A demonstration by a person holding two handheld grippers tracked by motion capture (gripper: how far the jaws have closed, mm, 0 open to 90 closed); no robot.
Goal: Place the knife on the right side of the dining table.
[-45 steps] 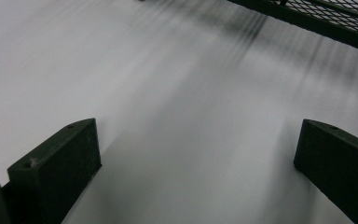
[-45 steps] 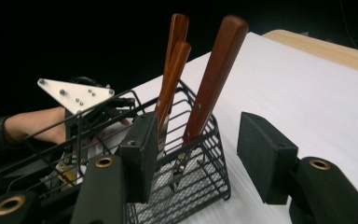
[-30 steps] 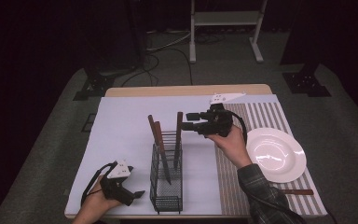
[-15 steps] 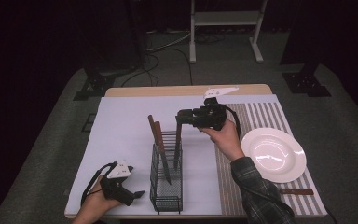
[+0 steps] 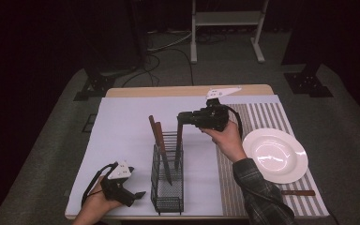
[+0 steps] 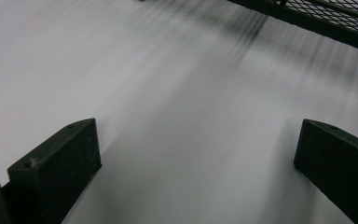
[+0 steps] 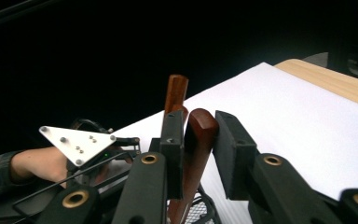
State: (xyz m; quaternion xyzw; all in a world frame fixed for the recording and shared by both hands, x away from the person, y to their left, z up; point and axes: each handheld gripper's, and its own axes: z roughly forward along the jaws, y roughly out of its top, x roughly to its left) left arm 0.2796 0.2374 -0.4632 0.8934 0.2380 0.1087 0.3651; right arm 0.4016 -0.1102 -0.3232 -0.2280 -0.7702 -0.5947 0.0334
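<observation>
Between the jaws of the right gripper [image 7: 196, 154], the brown wooden handle of a knife [image 7: 196, 140] stands upright; the jaws have just been closing on it, and in the right gripper view one pad touches the handle while a thin gap shows at the other. In the high view that knife [image 5: 179, 140] stands in the black wire caddy [image 5: 167, 187] near the front edge of the worktop [image 5: 122, 136], with two more wooden-handled knives [image 5: 158, 140] leaning beside it. The left gripper [image 5: 122, 190] rests on the white sheet just left of the caddy, jaws wide apart and holding nothing. Further right lie a white plate [image 5: 275, 154] and another wooden-handled utensil [image 5: 297, 192] on the striped mat [image 5: 262, 117]. I judge the work partly done: the pull out of the caddy is still to come.
</observation>
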